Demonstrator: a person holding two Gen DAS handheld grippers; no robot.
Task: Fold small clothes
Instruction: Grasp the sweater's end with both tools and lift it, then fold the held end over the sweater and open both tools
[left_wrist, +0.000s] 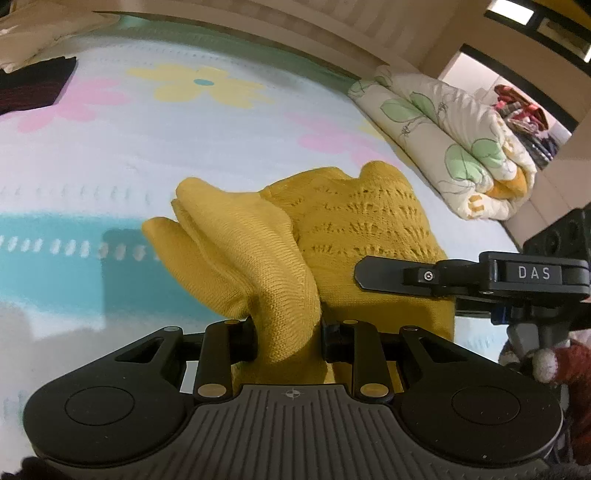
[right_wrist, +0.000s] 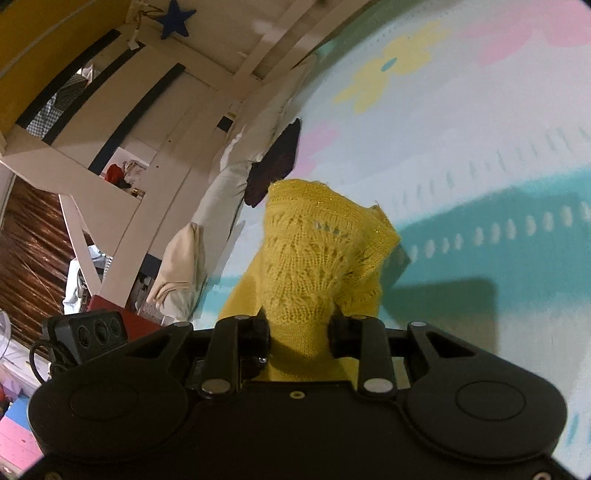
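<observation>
A small mustard-yellow knit garment (left_wrist: 295, 236) with a lacy openwork panel is held up above a bed cover with pastel flowers (left_wrist: 184, 140). My left gripper (left_wrist: 290, 334) is shut on a bunched plain-knit part of it. My right gripper (right_wrist: 299, 332) is shut on the lacy part (right_wrist: 306, 258). The right gripper also shows in the left wrist view (left_wrist: 373, 275), at the garment's right side. The cloth hides both sets of fingertips.
A dark folded garment (left_wrist: 33, 85) lies at the far left of the bed, also in the right wrist view (right_wrist: 275, 162). A rolled floral quilt (left_wrist: 454, 140) lies along the right edge. Pillows (right_wrist: 177, 273), a white bed frame and a wooden floor are beside the bed.
</observation>
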